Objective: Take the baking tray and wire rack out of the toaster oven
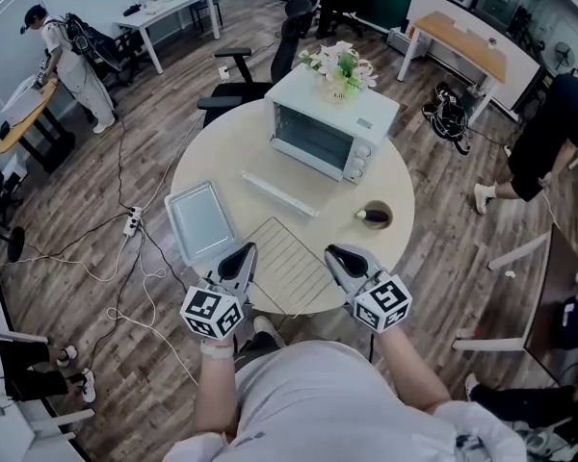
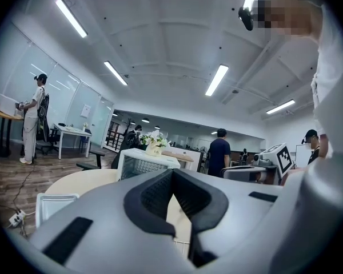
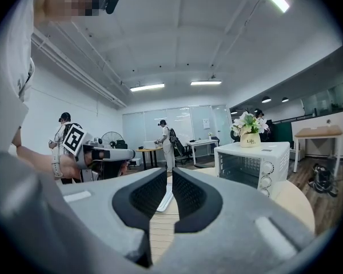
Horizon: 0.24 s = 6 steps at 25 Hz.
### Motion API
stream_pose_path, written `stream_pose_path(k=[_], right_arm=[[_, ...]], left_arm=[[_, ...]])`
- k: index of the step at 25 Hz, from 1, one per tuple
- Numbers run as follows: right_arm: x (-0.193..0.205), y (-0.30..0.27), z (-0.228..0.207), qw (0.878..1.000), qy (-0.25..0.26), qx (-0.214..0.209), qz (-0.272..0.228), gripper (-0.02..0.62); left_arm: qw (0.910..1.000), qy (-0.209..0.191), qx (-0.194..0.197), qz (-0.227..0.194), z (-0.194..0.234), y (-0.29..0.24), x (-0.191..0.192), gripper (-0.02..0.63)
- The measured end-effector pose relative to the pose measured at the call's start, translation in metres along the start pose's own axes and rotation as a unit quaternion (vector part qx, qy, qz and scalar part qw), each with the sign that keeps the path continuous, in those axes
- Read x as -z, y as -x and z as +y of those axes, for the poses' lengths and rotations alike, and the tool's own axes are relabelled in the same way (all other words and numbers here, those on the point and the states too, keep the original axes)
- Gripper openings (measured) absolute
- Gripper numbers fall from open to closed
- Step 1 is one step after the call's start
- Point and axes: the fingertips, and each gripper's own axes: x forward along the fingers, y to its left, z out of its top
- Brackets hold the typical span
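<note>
The white toaster oven (image 1: 323, 128) stands at the far side of the round table (image 1: 207, 157), its door folded down with the white handle (image 1: 279, 193) toward me. The grey baking tray (image 1: 200, 221) lies on the table's left part. The wire rack (image 1: 287, 258) lies flat at the near edge. My left gripper (image 1: 246, 250) hovers at the rack's left corner, shut and empty. My right gripper (image 1: 335, 251) sits at the rack's right side, its jaws closed to a thin slit with nothing between them. The oven (image 3: 251, 161) also shows in the right gripper view.
A vase of flowers (image 1: 339, 65) stands on the oven, and a small bowl (image 1: 376, 215) sits at the table's right. Office chairs (image 1: 246, 80) stand behind the table. Cables and a power strip (image 1: 132, 221) lie on the floor at left. People stand at far left and right.
</note>
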Motion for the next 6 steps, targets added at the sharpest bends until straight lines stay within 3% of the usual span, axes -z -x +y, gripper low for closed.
stream_pose_path(k=[6], right_arm=[[0.0024, 0.0052, -0.0003, 1.000, -0.003, 0.004, -0.002, 0.020]], left_arm=[[0.9999, 0.001, -0.005, 0.009, -0.0042, 0.0017, 0.0029, -0.002]])
